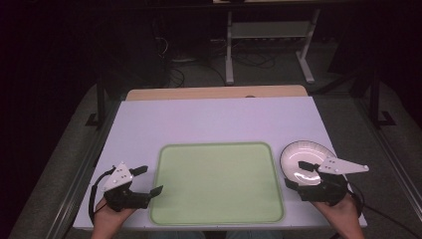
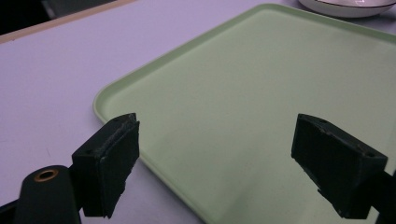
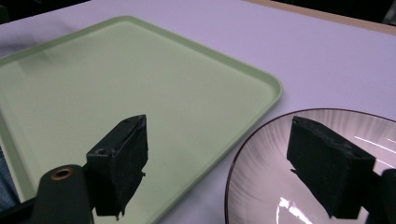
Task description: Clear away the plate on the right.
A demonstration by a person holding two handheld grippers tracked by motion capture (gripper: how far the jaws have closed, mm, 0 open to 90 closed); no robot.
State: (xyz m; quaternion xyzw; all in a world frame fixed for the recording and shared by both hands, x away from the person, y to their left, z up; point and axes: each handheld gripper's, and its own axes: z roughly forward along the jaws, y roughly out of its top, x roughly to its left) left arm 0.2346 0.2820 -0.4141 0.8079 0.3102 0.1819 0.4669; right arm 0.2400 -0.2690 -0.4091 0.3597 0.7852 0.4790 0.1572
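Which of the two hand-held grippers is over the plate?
The right gripper: its open black fingers straddle the rim of the round white plate with a dark edge. The left gripper is at the flat pale green tray's left edge.

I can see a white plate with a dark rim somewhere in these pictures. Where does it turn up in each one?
High view: the plate lies at the right, beside the green tray, partly under the right gripper.
Left gripper view: a sliver of it at the top right edge.
Right gripper view: bottom right, behind one black jaw.
Shared landmark: the green tray, next to the plate in all three.
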